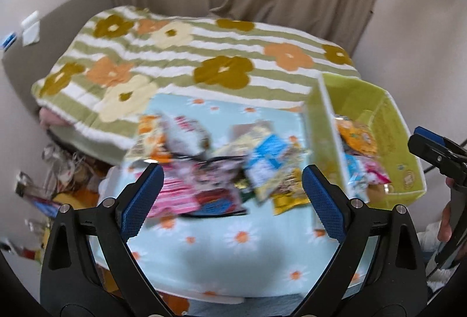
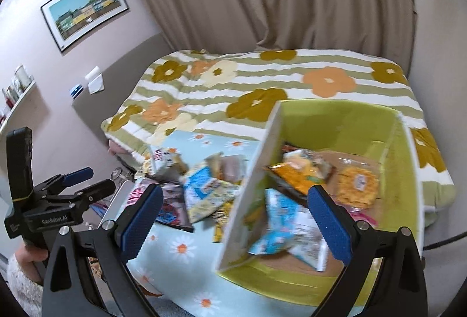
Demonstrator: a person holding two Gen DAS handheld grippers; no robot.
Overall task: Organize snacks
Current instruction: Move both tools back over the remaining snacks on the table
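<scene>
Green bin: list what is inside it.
The green bin holds several snack packets: an orange one, a light blue one and a clear bag of yellow crackers. Whatever lies beneath them is covered.

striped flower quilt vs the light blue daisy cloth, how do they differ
The striped flower quilt has green and white stripes with large brown, orange and cream flowers; the daisy cloth is plain light blue with small white daisies. The quilt lies farther back and bare, while the daisy cloth carries the loose snack packets and the green bin. Both are floral fabrics spread flat.
</scene>
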